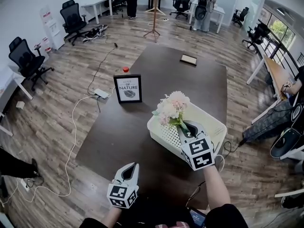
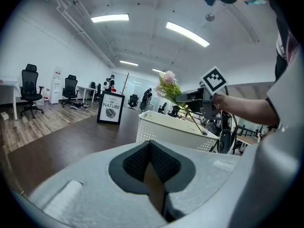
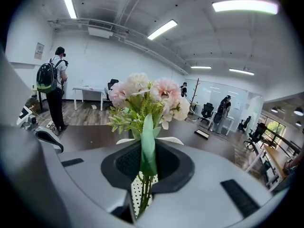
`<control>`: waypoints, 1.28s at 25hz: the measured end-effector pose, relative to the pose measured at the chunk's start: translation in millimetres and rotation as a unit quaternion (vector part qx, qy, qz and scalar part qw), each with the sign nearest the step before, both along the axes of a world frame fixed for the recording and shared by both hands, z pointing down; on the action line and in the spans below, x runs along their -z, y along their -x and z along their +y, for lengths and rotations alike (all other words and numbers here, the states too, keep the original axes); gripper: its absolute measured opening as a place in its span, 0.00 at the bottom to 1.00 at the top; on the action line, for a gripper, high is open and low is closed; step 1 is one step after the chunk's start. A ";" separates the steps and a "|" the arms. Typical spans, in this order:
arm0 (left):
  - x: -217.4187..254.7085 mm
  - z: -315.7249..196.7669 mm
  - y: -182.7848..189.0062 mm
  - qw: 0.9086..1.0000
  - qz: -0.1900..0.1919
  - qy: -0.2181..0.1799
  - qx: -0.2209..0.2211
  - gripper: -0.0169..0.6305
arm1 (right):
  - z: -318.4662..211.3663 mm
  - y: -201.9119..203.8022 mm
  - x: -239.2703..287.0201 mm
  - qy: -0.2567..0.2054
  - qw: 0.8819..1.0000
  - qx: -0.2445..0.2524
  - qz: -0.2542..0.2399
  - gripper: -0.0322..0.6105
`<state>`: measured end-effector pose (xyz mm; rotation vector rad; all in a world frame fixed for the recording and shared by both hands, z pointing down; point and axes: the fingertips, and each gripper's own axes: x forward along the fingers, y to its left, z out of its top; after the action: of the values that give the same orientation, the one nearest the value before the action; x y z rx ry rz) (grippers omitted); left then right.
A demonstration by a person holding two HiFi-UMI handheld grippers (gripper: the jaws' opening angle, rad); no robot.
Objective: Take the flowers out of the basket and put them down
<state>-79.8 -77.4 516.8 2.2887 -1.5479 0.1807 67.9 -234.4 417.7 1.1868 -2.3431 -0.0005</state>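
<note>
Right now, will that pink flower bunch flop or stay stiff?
Probably stiff: the pink-and-cream flower bunch sticks straight out of the right hand-held gripper without drooping, pinched by thin green stems. Likely light; top-heavy, might swivel.

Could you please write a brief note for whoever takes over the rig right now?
Left gripper: shut, empty, held low by the near edge of the table.
Right gripper: shut on the stems of the flowers, above the white basket.
Flowers: blooms are raised clear of the basket, and the stem ends seem to be still at its rim.
Done: flowers gripped and lifted.
Left: carry them clear of the basket and lay them on the table.
</note>
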 end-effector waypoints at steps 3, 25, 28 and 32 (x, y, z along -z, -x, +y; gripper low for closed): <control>1.6 0.8 8.6 1.000 0.001 -0.004 0.002 0.04 | 8.4 11.2 3.4 -0.004 1.000 0.006 0.000 0.13; -22.7 14.6 71.4 1.000 0.004 -0.008 0.013 0.04 | 62.5 127.5 -28.5 0.032 0.997 0.051 -0.049 0.13; -18.2 16.8 75.0 1.000 0.004 -0.007 0.015 0.04 | 67.4 133.7 -31.8 0.045 0.996 0.051 -0.054 0.13; -0.1 14.2 67.7 1.000 0.004 -0.004 0.021 0.04 | 67.6 126.7 -26.5 0.066 0.995 0.046 -0.060 0.13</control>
<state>-147.5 -63.2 517.0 2.2581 -1.5938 0.1535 -58.8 -166.9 444.2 1.0404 -2.4579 0.1970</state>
